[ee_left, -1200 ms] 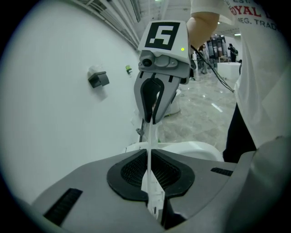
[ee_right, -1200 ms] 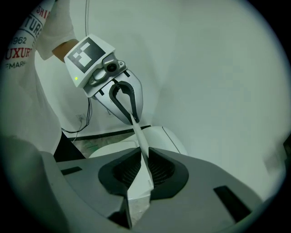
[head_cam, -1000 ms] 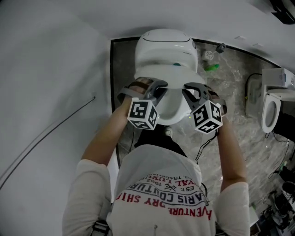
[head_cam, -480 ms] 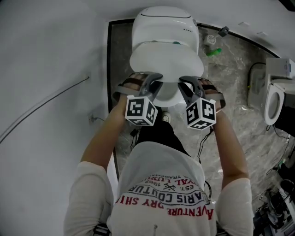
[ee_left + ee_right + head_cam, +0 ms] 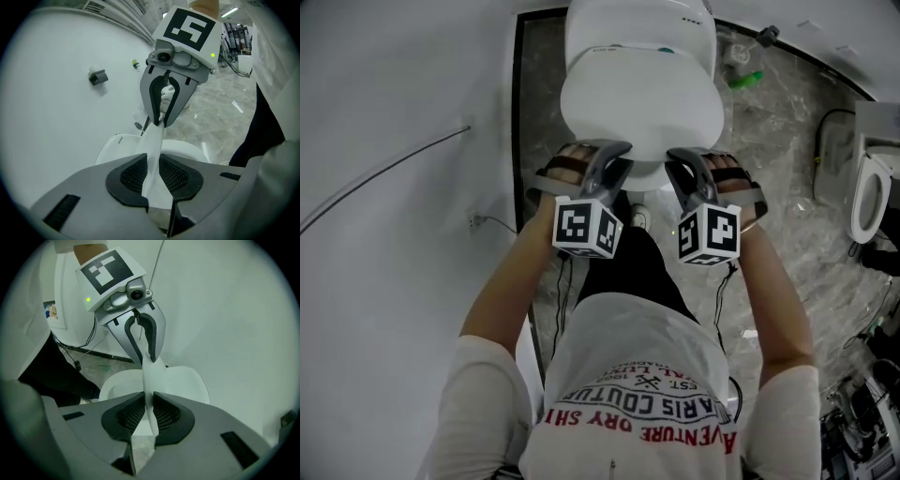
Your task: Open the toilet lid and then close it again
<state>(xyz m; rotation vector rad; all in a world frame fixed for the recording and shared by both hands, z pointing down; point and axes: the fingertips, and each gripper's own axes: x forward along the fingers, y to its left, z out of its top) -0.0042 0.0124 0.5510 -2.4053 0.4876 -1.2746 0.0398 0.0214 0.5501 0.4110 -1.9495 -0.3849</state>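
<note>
The white toilet lid [image 5: 637, 103] lies low over the bowl, and its front edge sits between both grippers. My left gripper [image 5: 617, 157] has the edge between its pads [image 5: 136, 174]. Its jaws have just been opening and stand wider than the right ones, slack around the lid edge [image 5: 153, 140]. My right gripper [image 5: 680, 161] pinches the same edge [image 5: 149, 380] thinly between its pads [image 5: 166, 417]. Each gripper shows in the other's view, the right gripper [image 5: 164, 121] and the left gripper [image 5: 146, 357] both at the lid's rim.
A white wall [image 5: 384, 281] with a thin cable and a socket [image 5: 472, 222] runs close on the left. A green bottle [image 5: 745, 80] lies on the marble floor behind the toilet. A second toilet [image 5: 867, 192] and loose cables [image 5: 872, 319] are at the right.
The lid has swung down from half raised to nearly flat over the bowl. Both grippers have come down and toward me with its front edge.
</note>
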